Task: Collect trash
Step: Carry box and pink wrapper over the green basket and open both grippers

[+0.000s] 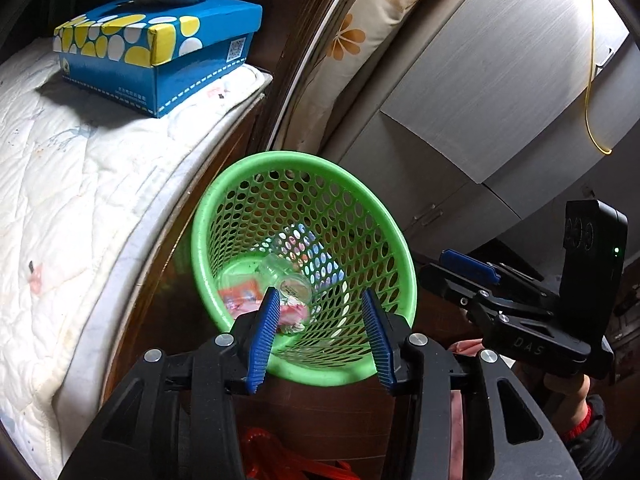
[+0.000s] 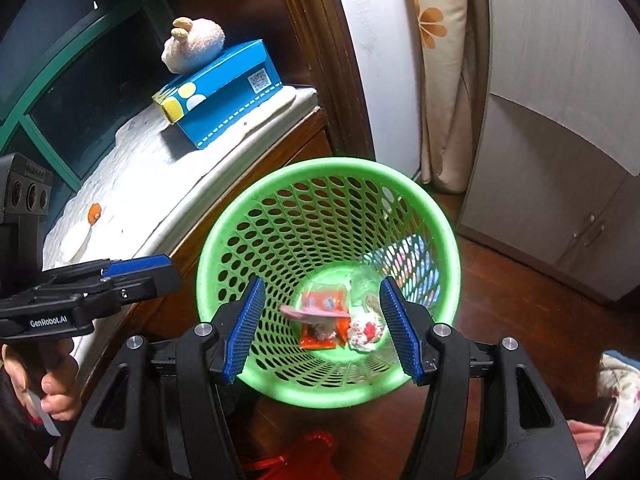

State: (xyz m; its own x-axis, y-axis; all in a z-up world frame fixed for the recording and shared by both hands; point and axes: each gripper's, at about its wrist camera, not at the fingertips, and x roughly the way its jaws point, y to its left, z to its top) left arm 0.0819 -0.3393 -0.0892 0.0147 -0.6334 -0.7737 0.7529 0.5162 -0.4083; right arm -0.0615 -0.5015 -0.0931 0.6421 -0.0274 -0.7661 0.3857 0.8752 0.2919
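Note:
A green mesh waste basket (image 1: 248,184) stands on the dark wood floor beside a padded bench; it also shows in the right wrist view (image 2: 224,240). Inside lie an orange wrapper (image 2: 320,338), a pink scrap (image 2: 312,312), a crumpled white and red paper (image 2: 366,332) and a clear plastic cup (image 1: 284,276). My left gripper (image 1: 320,332) is open and empty above the basket's near rim. My right gripper (image 2: 322,328) is open and empty over the basket mouth; it also shows in the left wrist view (image 1: 468,268).
A blue tissue box (image 1: 160,52) with a plush toy (image 2: 196,44) on top sits on the white padded bench (image 1: 80,184). Grey cabinets (image 2: 560,160) and a floral curtain (image 2: 440,60) stand behind. A red object (image 2: 316,444) lies on the floor near me.

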